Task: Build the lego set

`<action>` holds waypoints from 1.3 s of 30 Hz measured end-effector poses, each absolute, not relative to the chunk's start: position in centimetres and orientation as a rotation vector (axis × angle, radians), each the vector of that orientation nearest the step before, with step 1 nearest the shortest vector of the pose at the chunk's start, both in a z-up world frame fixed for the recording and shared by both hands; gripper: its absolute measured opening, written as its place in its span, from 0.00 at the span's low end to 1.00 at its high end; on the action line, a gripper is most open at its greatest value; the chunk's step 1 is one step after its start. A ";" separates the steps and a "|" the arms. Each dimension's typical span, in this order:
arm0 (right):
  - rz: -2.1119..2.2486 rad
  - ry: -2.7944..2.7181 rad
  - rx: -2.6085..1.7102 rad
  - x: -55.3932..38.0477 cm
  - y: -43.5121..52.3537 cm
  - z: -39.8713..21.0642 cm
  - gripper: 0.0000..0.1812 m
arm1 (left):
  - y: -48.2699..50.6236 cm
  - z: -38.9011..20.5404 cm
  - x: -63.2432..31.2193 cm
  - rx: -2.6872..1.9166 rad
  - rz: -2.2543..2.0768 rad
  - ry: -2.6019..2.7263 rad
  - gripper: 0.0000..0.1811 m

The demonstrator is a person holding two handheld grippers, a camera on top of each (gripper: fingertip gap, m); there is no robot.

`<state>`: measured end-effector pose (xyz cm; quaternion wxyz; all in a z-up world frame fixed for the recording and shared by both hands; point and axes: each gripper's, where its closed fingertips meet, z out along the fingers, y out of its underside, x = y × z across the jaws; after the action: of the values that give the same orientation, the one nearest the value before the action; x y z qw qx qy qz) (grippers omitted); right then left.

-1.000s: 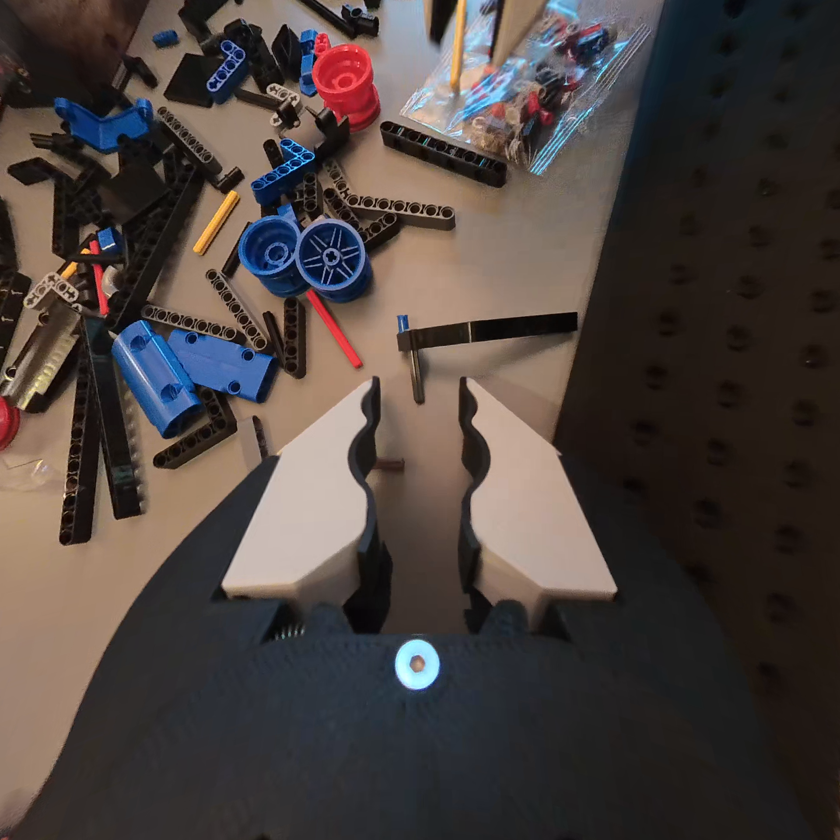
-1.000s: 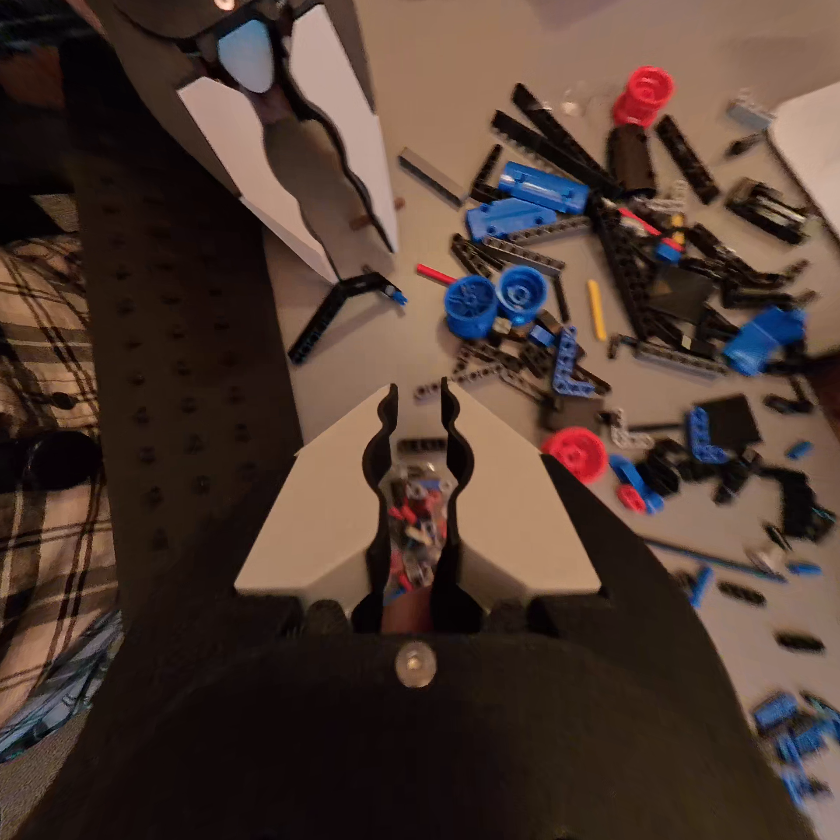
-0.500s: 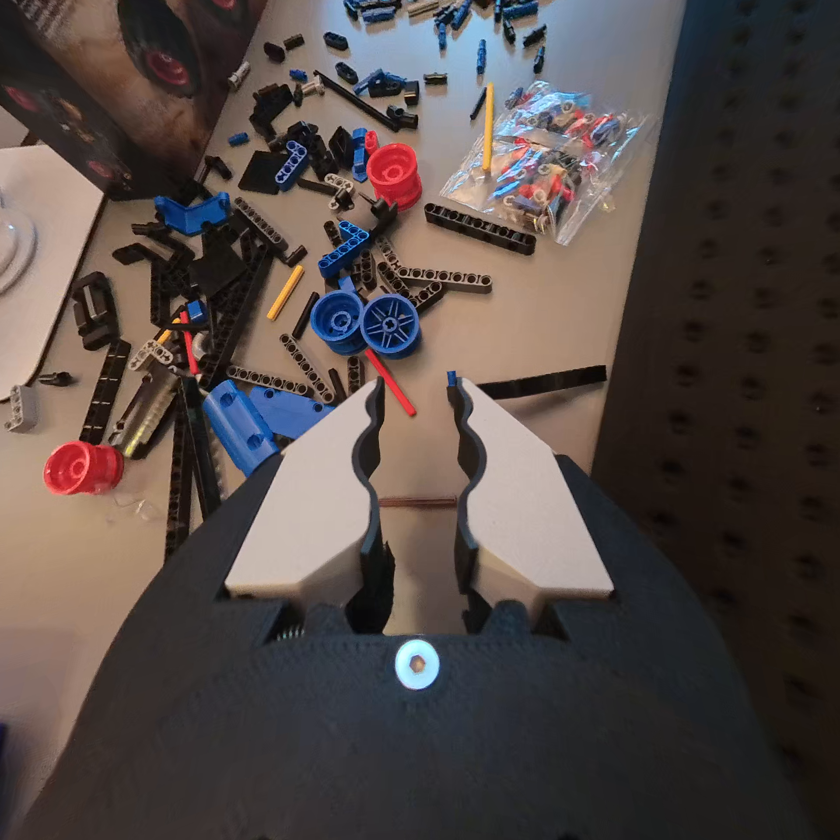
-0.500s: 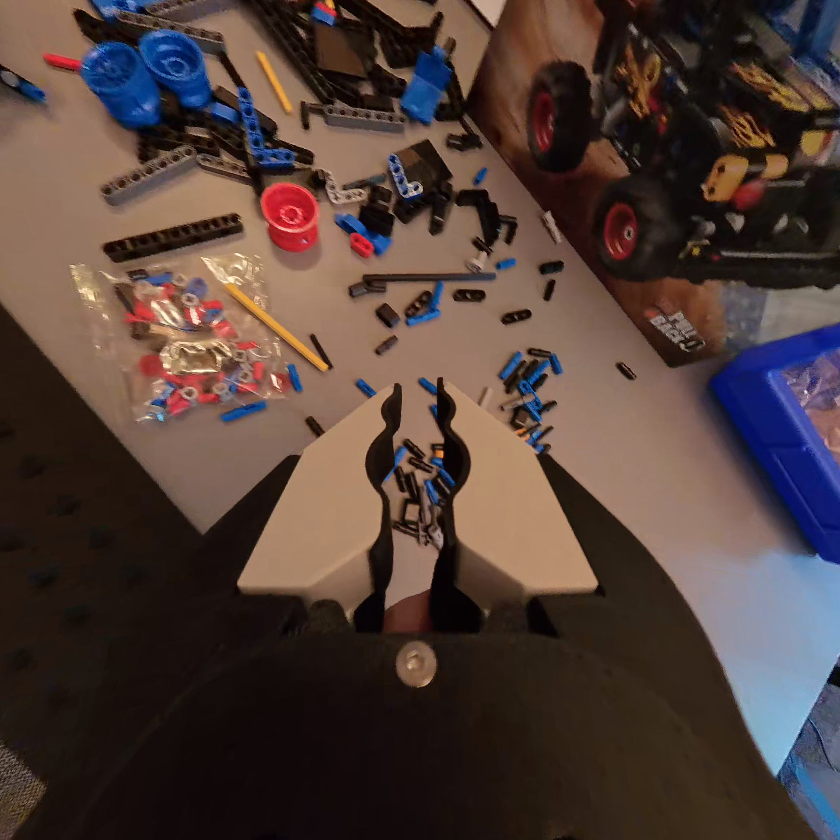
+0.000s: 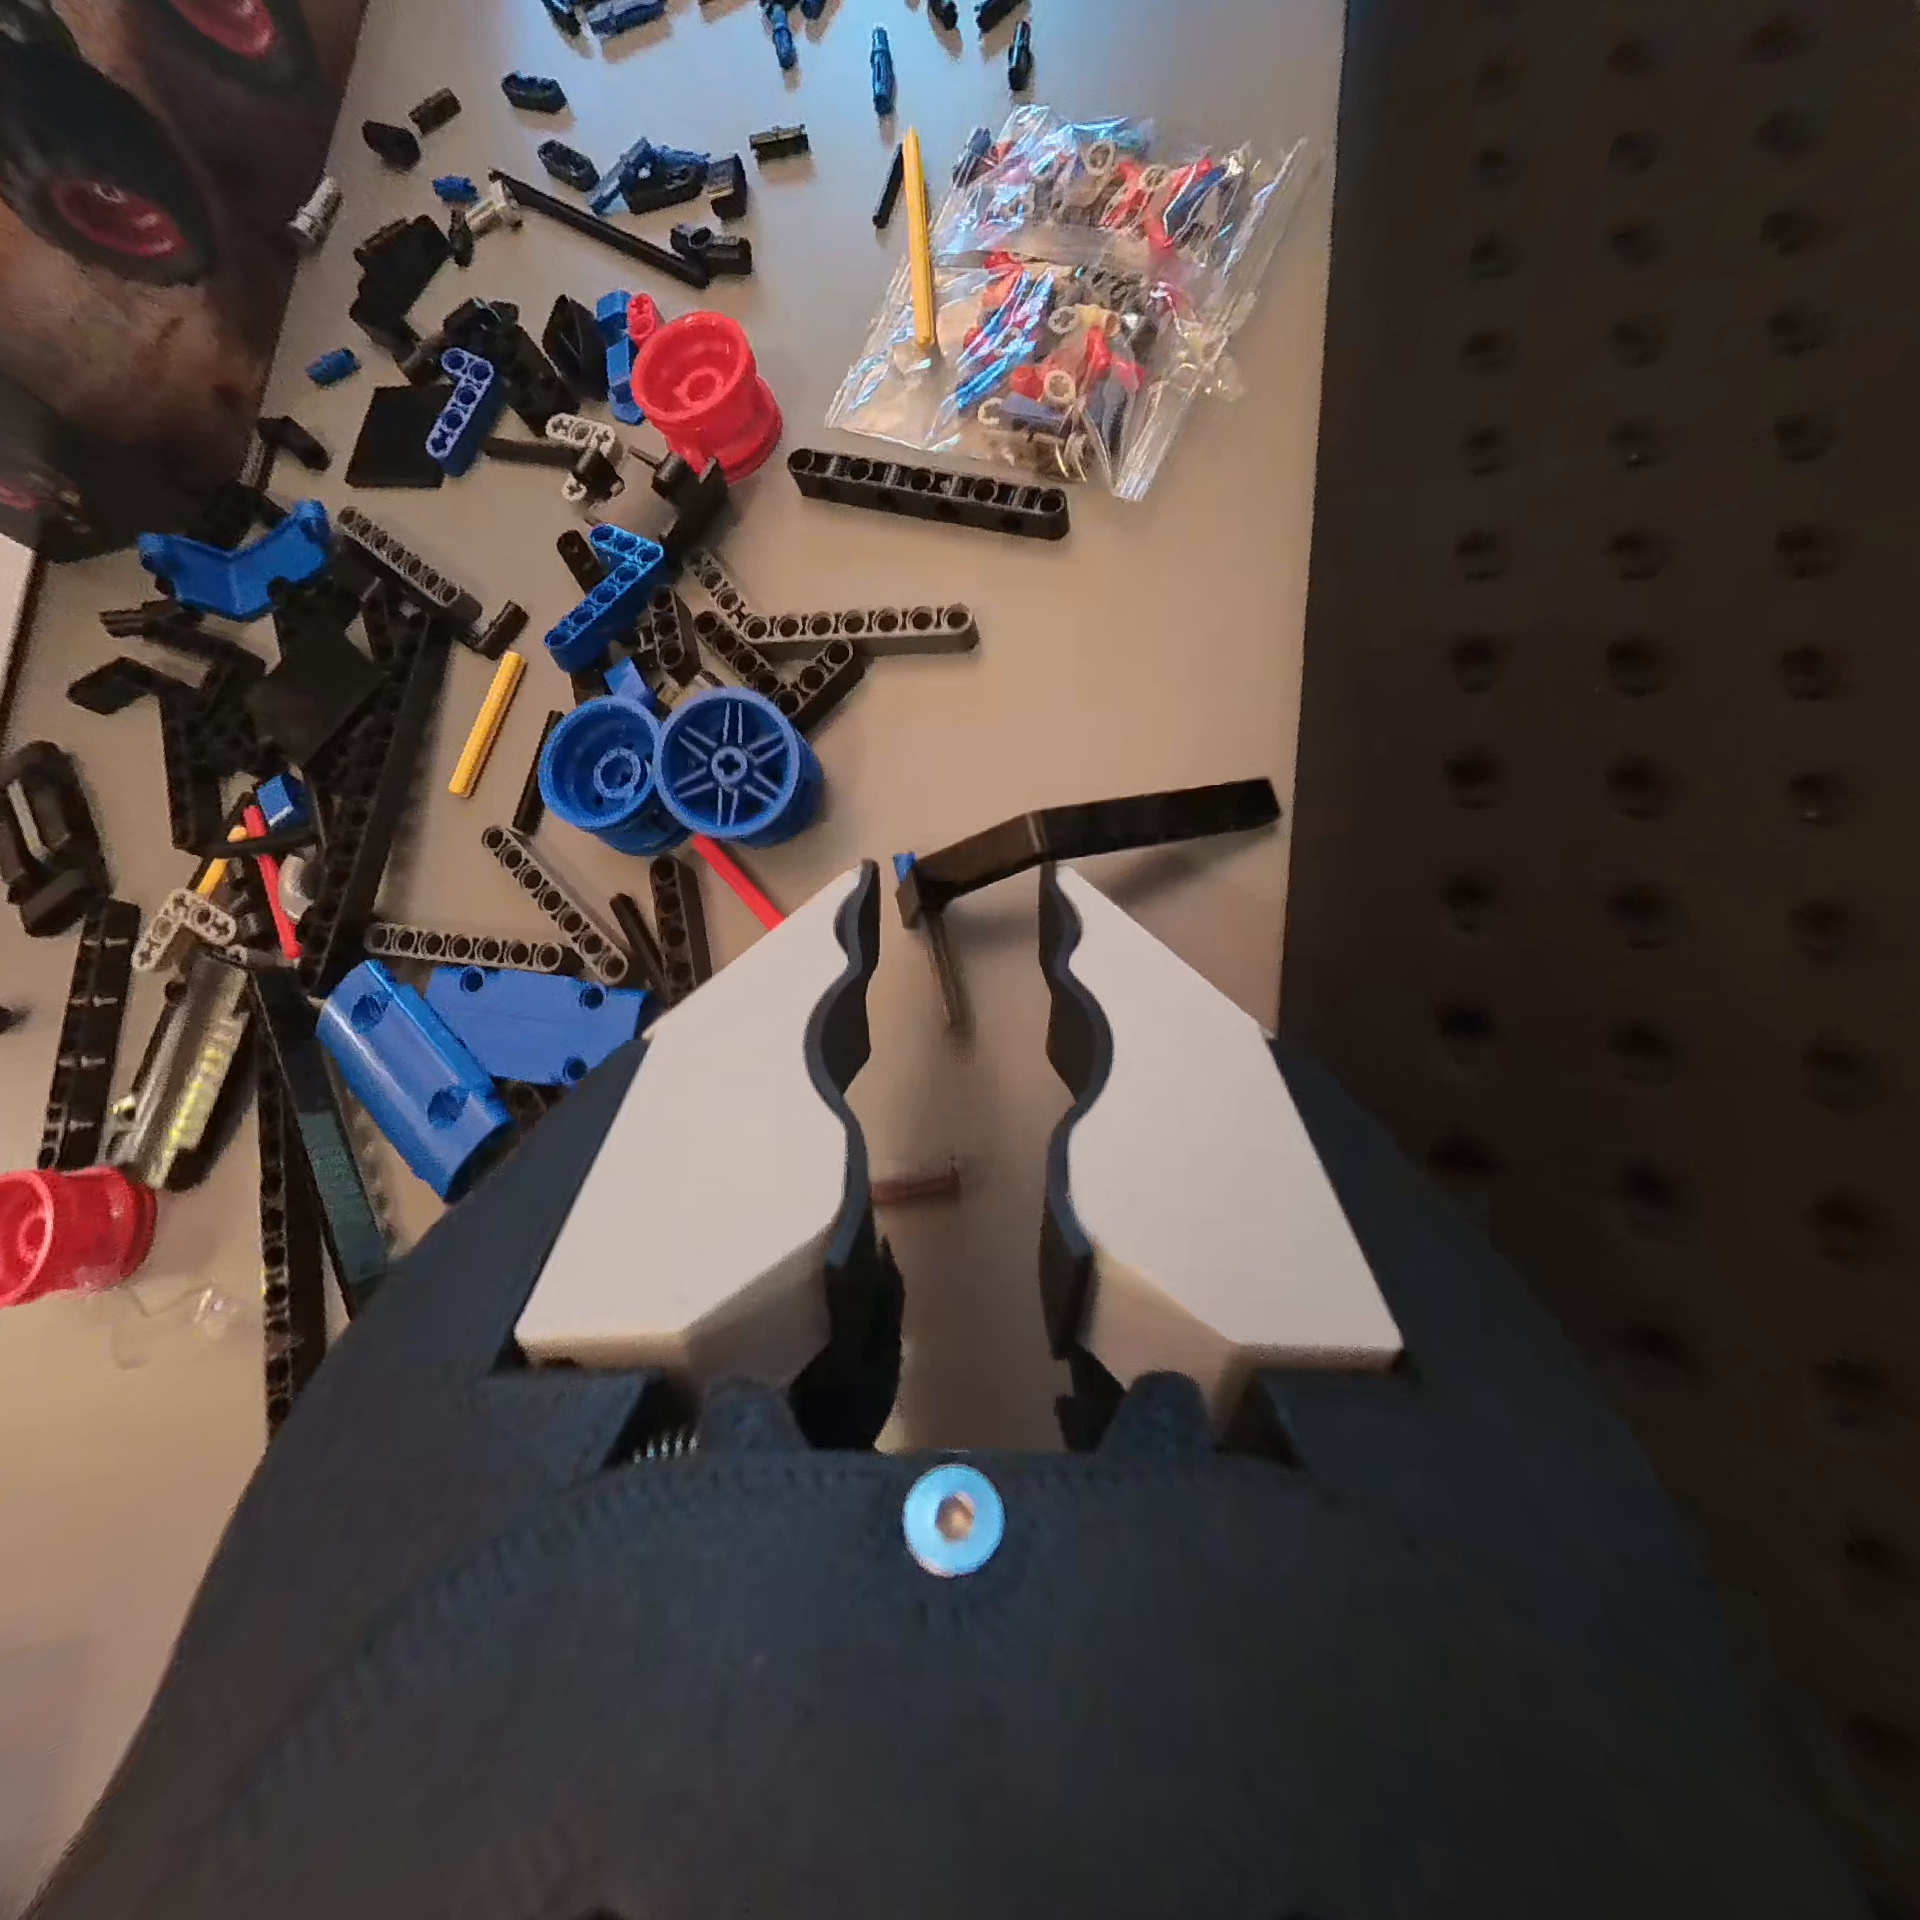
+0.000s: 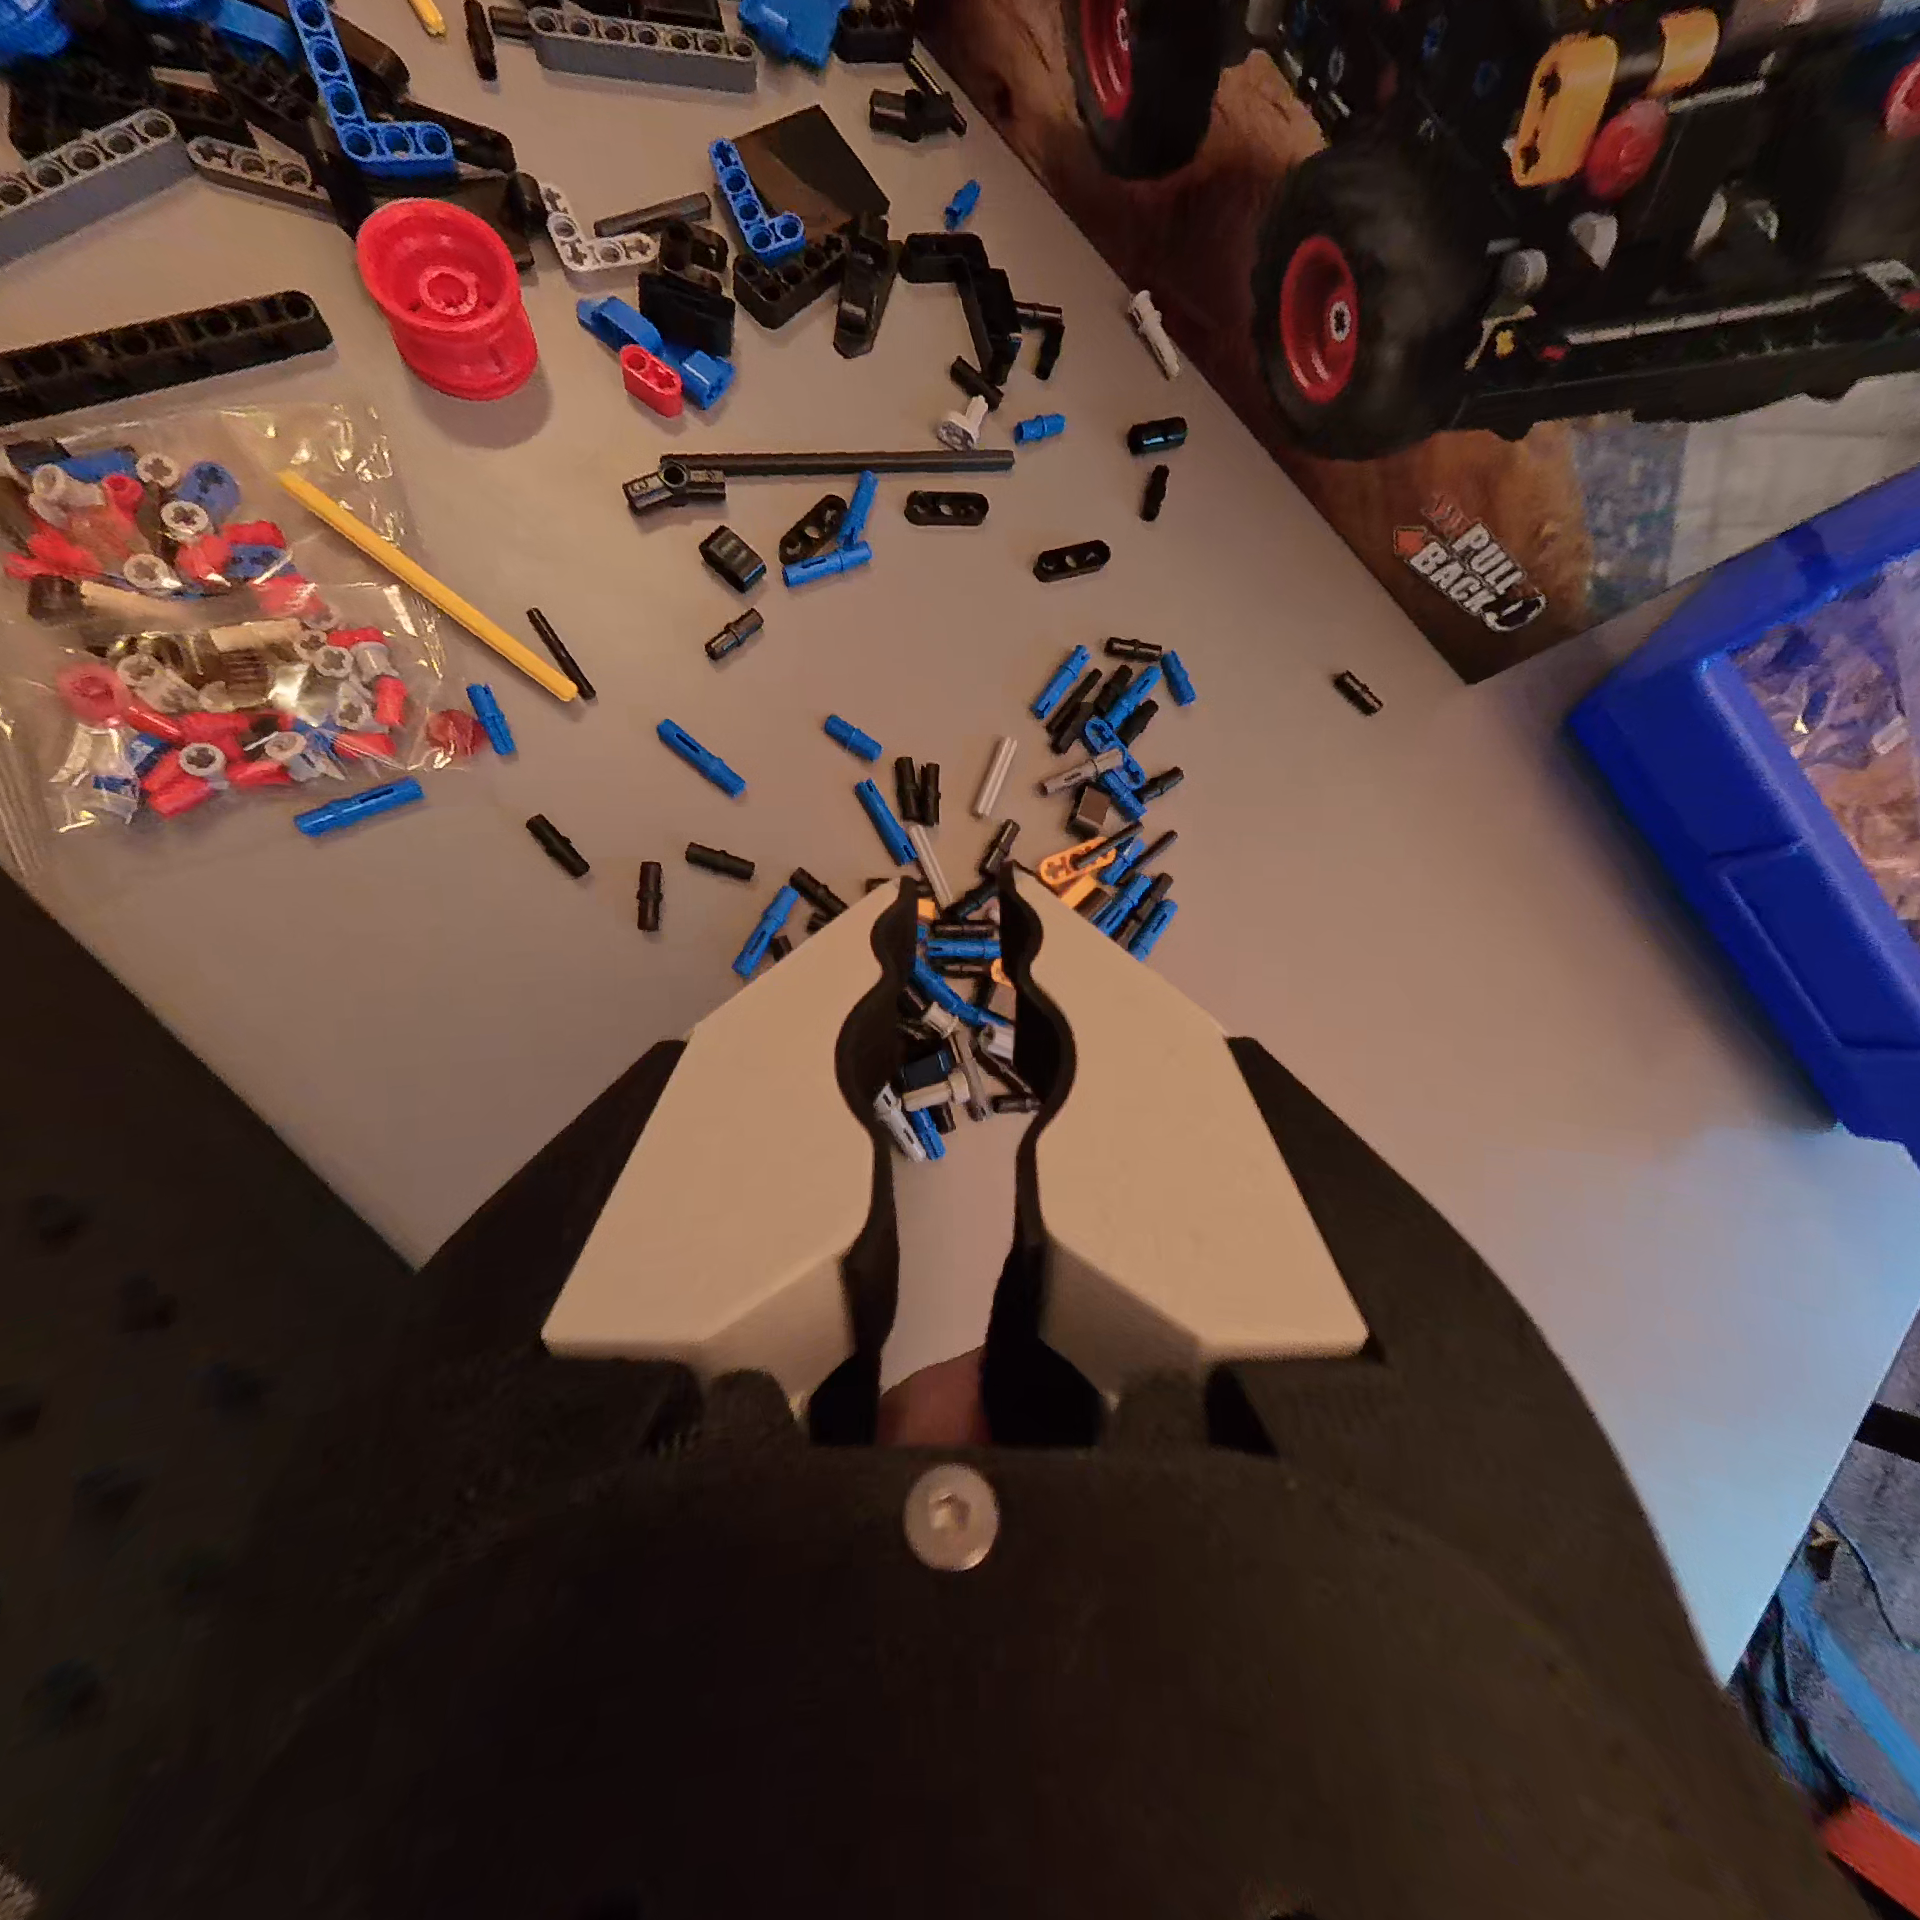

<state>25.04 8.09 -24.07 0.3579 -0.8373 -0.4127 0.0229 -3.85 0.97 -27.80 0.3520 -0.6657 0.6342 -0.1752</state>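
Loose Lego Technic pieces lie over a grey table. In the left wrist view, my left gripper [image 5: 958, 894] is open and empty, low over the table. A black beam assembly [image 5: 1091, 826] with a blue pin [image 5: 902, 864] lies just past its fingertips. A small brown axle [image 5: 914, 1184] lies on the table between the jaws. In the right wrist view, my right gripper [image 6: 954, 891] is open by a narrow gap and empty. It hovers over a pile of small blue and black pins [image 6: 1101, 748], some showing between the jaws.
Blue wheels [image 5: 675, 774], a red wheel [image 5: 707, 400] and black beams [image 5: 925, 494] lie left of the left gripper, with a clear parts bag [image 5: 1070, 301] beyond. A black perforated mat [image 5: 1610, 727] borders the table. The set's box [image 6: 1455, 260] and a blue bin [image 6: 1766, 779] stand right of the pins.
The left gripper drew back, then came close to the black beam assembly again. The right gripper swung away from the left one, past the parts bag, and settled lower over the pin pile.
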 end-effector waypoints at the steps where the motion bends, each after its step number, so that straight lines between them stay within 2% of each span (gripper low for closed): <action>1: 0.062 -1.054 -2.161 25.3 8.0 -24.1 0.07 | 0.9 -27.7 -3.5 -1.717 -0.457 1.637 0.15; 6: 0.066 -1.031 -2.166 26.0 7.6 -24.4 0.07 | 1.0 -28.6 -2.7 -1.747 -0.408 1.622 0.12; 10: 0.074 -1.021 -2.156 26.2 7.5 -24.4 0.07 | 1.4 -28.9 -2.7 -1.776 -0.353 1.573 0.05; 17: 0.086 -1.025 -2.127 25.7 7.6 -24.1 0.06 | 3.1 -28.9 -4.2 -1.891 -0.205 1.413 0.05; 23: 0.099 -1.028 -2.106 25.2 7.8 -23.8 0.06 | 3.8 -28.9 -5.7 -2.005 -0.085 1.232 0.05; 29: 0.099 -1.016 -2.090 25.2 7.9 -23.4 0.06 | 2.2 -28.9 -5.1 -2.035 -0.210 1.266 0.14; 39: 0.089 -0.976 -2.078 26.2 7.8 -22.6 0.07 | 0.3 -28.1 -4.8 -1.990 -0.314 1.338 0.15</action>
<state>26.18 7.83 -22.63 0.4097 -0.8250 -0.3877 0.0355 -4.83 0.28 -28.06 0.3540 -0.7696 0.5174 -0.1213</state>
